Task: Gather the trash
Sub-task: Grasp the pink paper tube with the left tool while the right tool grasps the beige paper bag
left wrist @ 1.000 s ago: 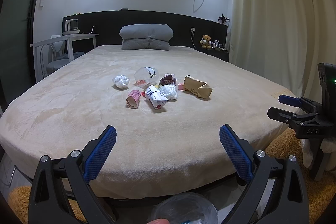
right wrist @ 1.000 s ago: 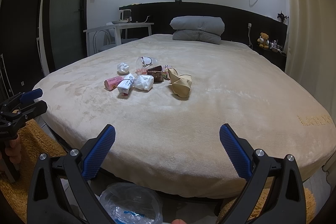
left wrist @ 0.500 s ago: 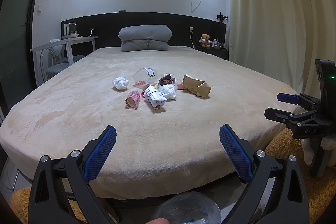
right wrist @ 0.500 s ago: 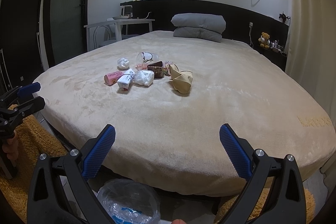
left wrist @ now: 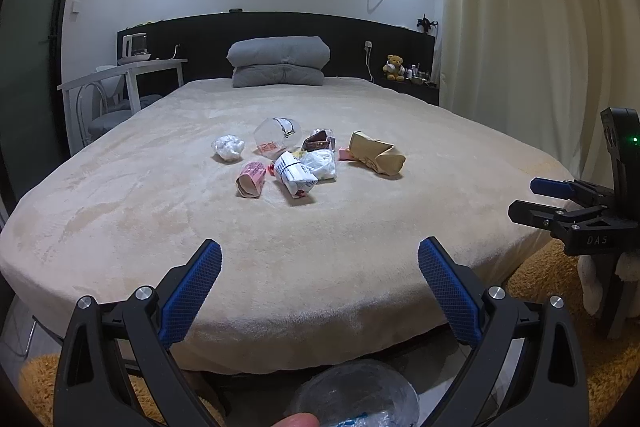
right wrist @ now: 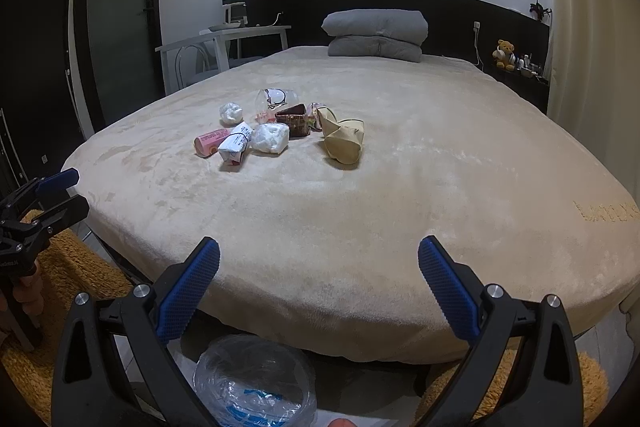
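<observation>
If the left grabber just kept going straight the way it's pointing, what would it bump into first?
Probably the bed. The open left gripper points over its near edge, at bare blanket. The trash pile lies farther back along that line, so it would likely meet blanket first, though depth is hard to judge here.

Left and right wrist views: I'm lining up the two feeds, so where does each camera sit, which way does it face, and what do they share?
Left wrist: on the open left gripper at the foot of the bed, facing the headboard; the right gripper shows at right.
Right wrist: on the open right gripper, same facing; the left gripper shows at left.
Shared: the trash pile, grey pillows, and bin bag.
</observation>
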